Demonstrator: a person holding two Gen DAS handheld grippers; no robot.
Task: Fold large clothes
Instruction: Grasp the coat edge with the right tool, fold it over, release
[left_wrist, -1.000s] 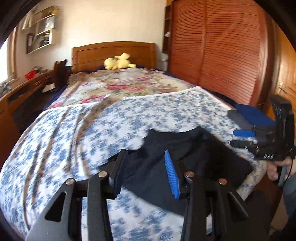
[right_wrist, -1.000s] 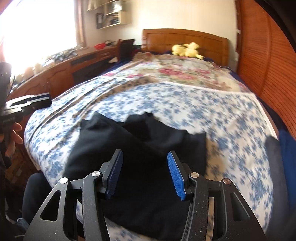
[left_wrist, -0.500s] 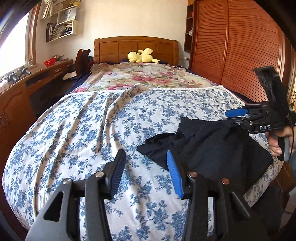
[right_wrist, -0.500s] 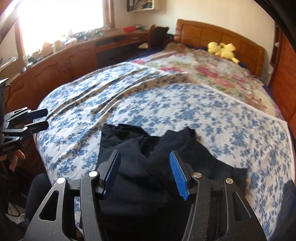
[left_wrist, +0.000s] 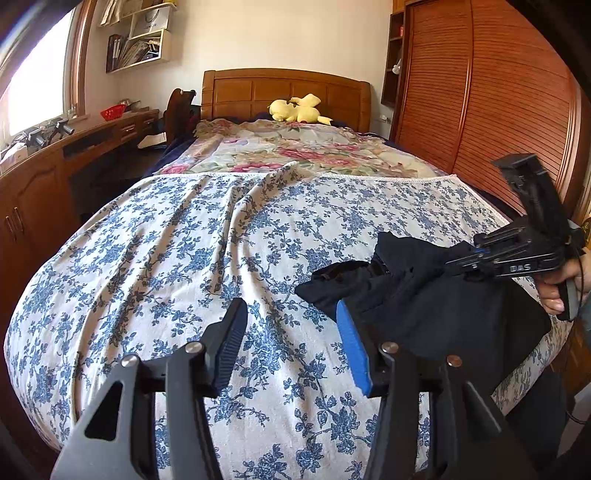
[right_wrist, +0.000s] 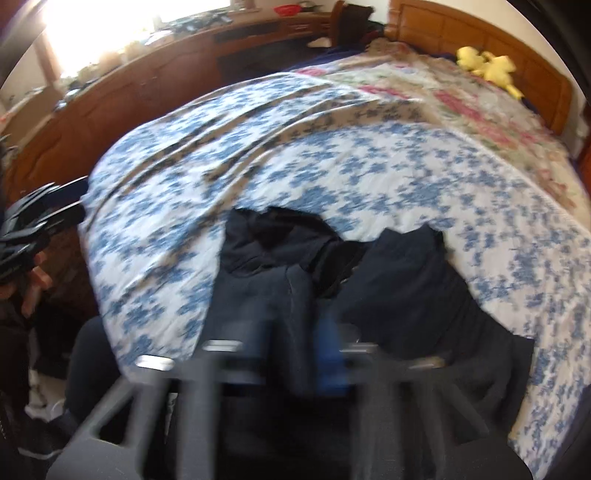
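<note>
Left wrist view: at right, our right gripper (left_wrist: 452, 264) has just pinched the dark garment (left_wrist: 413, 295). Our left gripper (left_wrist: 291, 332), spread and widening, holds nothing. Next, probably, we grab a left edge.

Left gripper (left_wrist: 291, 343): black frame, silver screws, one blue pad, one black ribbed pad. Right gripper (left_wrist: 461, 264): black body, white "DAS" lettering, thin black cable. Dark trousers.

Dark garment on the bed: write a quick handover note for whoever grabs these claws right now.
Right claw: jaws have just been closing and are now shut on a fold of the dark garment.
Left claw: open, jaws just widening, only the floral bedspread between them.
Garment: bunched at the near right corner of the bed.
Done: right-side grip.
Left: left-side grip, spreading, all folds.
</note>
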